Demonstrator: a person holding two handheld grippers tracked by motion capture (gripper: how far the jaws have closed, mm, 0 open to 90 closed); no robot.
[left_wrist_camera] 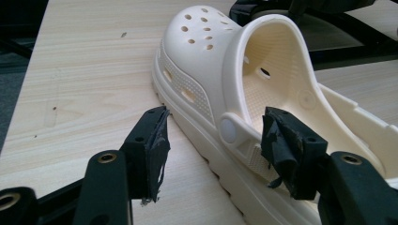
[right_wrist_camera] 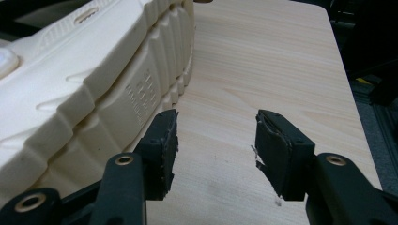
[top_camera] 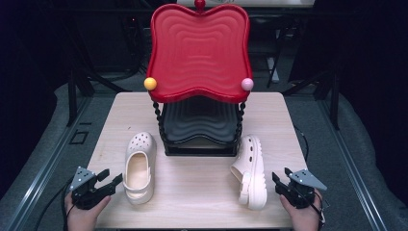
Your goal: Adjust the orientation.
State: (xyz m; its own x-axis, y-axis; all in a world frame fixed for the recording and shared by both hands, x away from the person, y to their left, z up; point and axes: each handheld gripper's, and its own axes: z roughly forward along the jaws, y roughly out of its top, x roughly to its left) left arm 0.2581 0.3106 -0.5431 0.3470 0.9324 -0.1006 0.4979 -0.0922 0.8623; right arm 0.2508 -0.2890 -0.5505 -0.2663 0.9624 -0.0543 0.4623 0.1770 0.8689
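Overhead, red shelf point(top_camera: 199, 50) behind both clogs point(top_camera: 139, 166).

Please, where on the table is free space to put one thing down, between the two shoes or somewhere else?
Bare wood lies between the upright clog and the clog on its side, in front of the red-topped rack. Narrower strips run along the table edges beside the rack. The front corners are crowded: the left gripper and right gripper stand close to the clogs.

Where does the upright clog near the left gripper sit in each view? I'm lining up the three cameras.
High view: upright clog lies left of centre, toe toward the red shelf.
Left gripper view: it spans centre to right, heel strap nearest the open jaws.
Right gripper view: not in it; the clog there lies on its side.
Shared landmark: the wooden table.
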